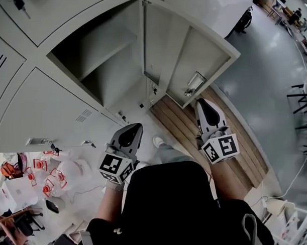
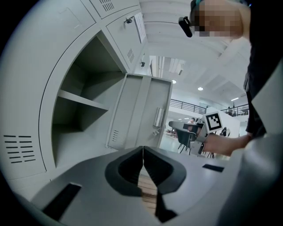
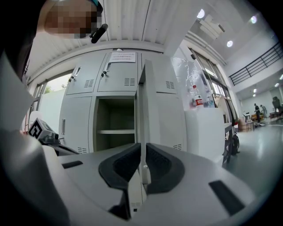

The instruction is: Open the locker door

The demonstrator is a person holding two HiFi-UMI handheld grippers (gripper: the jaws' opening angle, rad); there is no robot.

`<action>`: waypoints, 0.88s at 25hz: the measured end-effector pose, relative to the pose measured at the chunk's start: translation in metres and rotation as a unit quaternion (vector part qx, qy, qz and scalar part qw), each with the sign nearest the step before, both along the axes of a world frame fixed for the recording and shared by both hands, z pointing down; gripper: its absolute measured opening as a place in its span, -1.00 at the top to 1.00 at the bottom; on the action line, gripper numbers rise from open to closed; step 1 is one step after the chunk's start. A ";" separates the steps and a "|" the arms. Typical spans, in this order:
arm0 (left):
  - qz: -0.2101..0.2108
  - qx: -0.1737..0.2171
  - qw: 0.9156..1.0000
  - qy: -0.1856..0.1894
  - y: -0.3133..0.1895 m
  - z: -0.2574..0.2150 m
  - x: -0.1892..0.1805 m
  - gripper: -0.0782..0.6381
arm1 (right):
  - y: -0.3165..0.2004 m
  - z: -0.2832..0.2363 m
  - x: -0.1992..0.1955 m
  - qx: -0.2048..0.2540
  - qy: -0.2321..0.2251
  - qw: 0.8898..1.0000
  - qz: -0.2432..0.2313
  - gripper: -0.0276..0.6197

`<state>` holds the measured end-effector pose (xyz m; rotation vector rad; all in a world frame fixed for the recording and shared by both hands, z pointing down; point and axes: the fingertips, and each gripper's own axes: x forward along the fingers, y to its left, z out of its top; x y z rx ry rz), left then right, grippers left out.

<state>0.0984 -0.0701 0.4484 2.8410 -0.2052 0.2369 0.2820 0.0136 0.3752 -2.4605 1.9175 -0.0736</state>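
Door point(image 3: 146, 110) edge-on, R gripper view

Black top point(image 1: 169, 207), grey trousers point(image 1: 170, 154), white shoe point(image 1: 157, 141)

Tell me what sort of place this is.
Likely a big workshop or lab hall with a locker area: a bank of grey metal lockers, one door open, an upper-level railing, and tables and chairs beyond.

Noted grey floor point(image 1: 258, 85); wooden boards point(image 1: 179, 124) laid flat on it, centre right. Clear bags point(image 1: 65, 175) with red parts heaped on it, lower left.
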 end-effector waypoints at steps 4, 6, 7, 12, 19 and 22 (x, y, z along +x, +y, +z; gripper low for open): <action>-0.003 0.000 1.000 -0.004 -0.002 0.003 0.002 0.72 | -0.008 0.005 -0.012 -0.002 -0.008 1.000 -0.022 0.75; -0.010 -0.001 1.000 -0.006 -0.003 0.004 0.000 0.72 | -0.015 0.009 -0.021 -0.005 -0.014 0.999 -0.039 0.75; -0.015 -0.002 1.000 -0.008 -0.005 0.005 -0.002 0.72 | -0.019 0.011 -0.025 -0.006 -0.017 0.999 -0.049 0.75; -0.057 -0.003 0.998 -0.007 -0.017 0.004 -0.019 0.72 | -0.050 0.020 -0.051 -0.013 -0.029 0.994 -0.109 0.75; -0.148 0.000 0.989 -0.009 -0.038 0.002 -0.065 0.72 | -0.101 0.024 -0.102 -0.014 -0.036 0.976 -0.213 0.75; -0.186 0.001 0.983 -0.011 -0.047 0.002 -0.088 0.72 | -0.120 0.026 -0.127 -0.016 -0.037 0.966 -0.257 0.75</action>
